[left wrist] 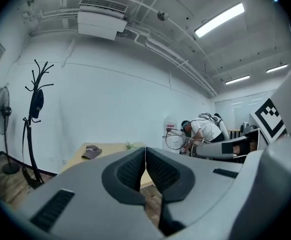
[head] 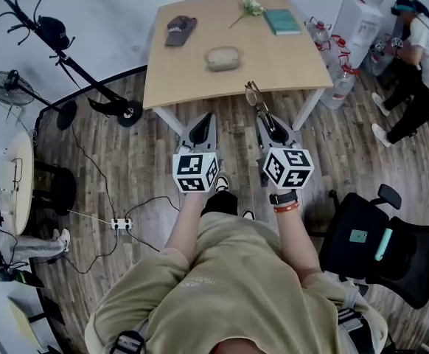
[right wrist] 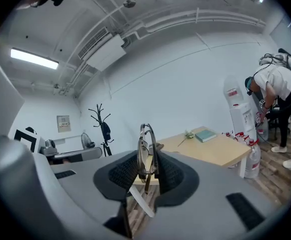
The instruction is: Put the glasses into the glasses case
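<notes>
A folded pair of thin-framed glasses [head: 256,96] [right wrist: 146,151] stands upright between the jaws of my right gripper [head: 266,118] [right wrist: 148,170], which is shut on it, in front of the table's near edge. The beige oval glasses case [head: 223,57] lies closed on the wooden table [head: 288,68], farther away and a little left of the glasses. My left gripper [head: 202,120] [left wrist: 145,151] hangs beside the right one off the table's edge, jaws shut with nothing between them. In the left gripper view the glasses [left wrist: 175,140] show to the right.
On the table lie a dark cap [head: 180,29], a flower sprig [head: 250,6] and a green book [head: 282,21]. A water dispenser [head: 358,17] with bottles and a bending person [head: 421,57] are at the right. An office chair [head: 380,245], a coat stand [head: 49,32] and a fan [head: 8,88] stand around.
</notes>
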`<move>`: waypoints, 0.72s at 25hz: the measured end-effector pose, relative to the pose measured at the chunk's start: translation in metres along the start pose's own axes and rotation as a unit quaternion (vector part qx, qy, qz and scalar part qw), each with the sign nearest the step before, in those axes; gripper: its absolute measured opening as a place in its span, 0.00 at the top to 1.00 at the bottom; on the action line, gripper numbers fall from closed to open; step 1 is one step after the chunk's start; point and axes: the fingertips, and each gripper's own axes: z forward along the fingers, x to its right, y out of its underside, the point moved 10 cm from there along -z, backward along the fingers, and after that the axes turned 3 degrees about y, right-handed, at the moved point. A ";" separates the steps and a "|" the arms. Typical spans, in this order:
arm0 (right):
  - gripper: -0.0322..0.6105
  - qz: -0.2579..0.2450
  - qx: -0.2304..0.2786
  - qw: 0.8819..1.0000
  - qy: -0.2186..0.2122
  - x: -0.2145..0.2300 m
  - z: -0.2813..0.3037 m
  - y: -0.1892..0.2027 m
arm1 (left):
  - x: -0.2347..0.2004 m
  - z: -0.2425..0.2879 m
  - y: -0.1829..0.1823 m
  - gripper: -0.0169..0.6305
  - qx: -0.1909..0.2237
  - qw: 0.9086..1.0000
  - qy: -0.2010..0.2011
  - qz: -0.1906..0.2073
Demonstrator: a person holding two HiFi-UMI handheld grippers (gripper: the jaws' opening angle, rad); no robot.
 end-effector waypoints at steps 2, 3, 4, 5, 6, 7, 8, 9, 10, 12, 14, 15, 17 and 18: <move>0.78 0.003 -0.009 1.000 -0.003 0.002 0.011 0.005 | -0.006 0.008 0.005 0.94 -0.004 1.000 -0.002 -0.005; 0.78 0.004 -0.014 1.000 -0.005 0.003 0.018 0.008 | -0.011 0.013 0.010 0.94 -0.008 1.000 -0.003 -0.009; 0.78 0.005 -0.019 1.000 -0.008 0.004 0.026 0.011 | -0.016 0.020 0.014 0.94 -0.011 1.000 -0.005 -0.015; 0.78 0.006 -0.023 1.000 -0.010 0.006 0.035 0.013 | -0.021 0.028 0.018 0.94 -0.013 1.000 -0.006 -0.019; 0.78 0.007 -0.025 1.000 -0.013 0.009 0.045 0.013 | -0.027 0.038 0.020 0.94 -0.014 1.000 -0.006 -0.022; 0.78 0.007 -0.026 1.000 -0.015 0.012 0.057 0.012 | -0.033 0.050 0.021 0.94 -0.014 1.000 -0.004 -0.023; 0.78 0.005 -0.026 1.000 -0.015 0.016 0.070 0.009 | -0.039 0.063 0.021 0.94 -0.013 1.000 -0.002 -0.022; 0.78 0.004 -0.025 1.000 -0.013 0.019 0.084 0.005 | -0.046 0.076 0.020 0.94 -0.012 1.000 0.000 -0.021; 0.78 0.004 -0.024 1.000 -0.012 0.022 0.099 0.000 | -0.054 0.090 0.018 0.94 -0.011 1.000 0.001 -0.021; 0.78 0.007 -0.022 1.000 -0.011 0.027 0.129 -0.009 | -0.072 0.115 0.013 0.94 -0.009 1.000 0.001 -0.020; 0.78 0.008 -0.023 1.000 -0.013 0.029 0.158 -0.018 | -0.092 0.139 0.008 0.94 -0.007 1.000 -0.002 -0.021; 0.78 0.006 -0.025 1.000 -0.015 0.029 0.173 -0.022 | -0.103 0.152 0.004 0.94 -0.006 1.000 -0.003 -0.023; 0.78 0.002 -0.030 0.999 -0.017 0.029 0.202 -0.030 | -0.124 0.177 -0.002 0.94 -0.003 1.000 -0.004 -0.029; 0.78 0.002 -0.033 0.999 -0.017 0.029 0.217 -0.035 | -0.135 0.189 -0.006 0.94 -0.003 0.999 -0.004 -0.032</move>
